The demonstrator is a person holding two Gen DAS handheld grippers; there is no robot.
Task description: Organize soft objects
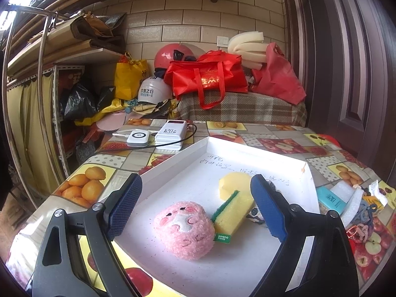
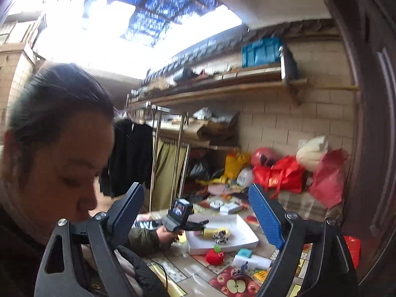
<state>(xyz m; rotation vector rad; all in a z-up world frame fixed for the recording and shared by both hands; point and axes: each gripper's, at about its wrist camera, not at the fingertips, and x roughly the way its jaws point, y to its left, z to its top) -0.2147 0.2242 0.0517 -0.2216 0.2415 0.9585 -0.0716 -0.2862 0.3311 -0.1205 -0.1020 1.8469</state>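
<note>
Pink plush toy lies in white tray touching yellow sponge. Left gripper and right gripper fingers spread, empty. Risk: closing could pinch sponge too.

Behind the left claw's right finger, a small black-and-white thing lies mostly hidden, its kind unclear. That finger also covers part of the yellow sponge. Handwriting on the white tray's floor beyond the sponge is too faint to read. Shelf goods above the tray smear into blur.
</note>
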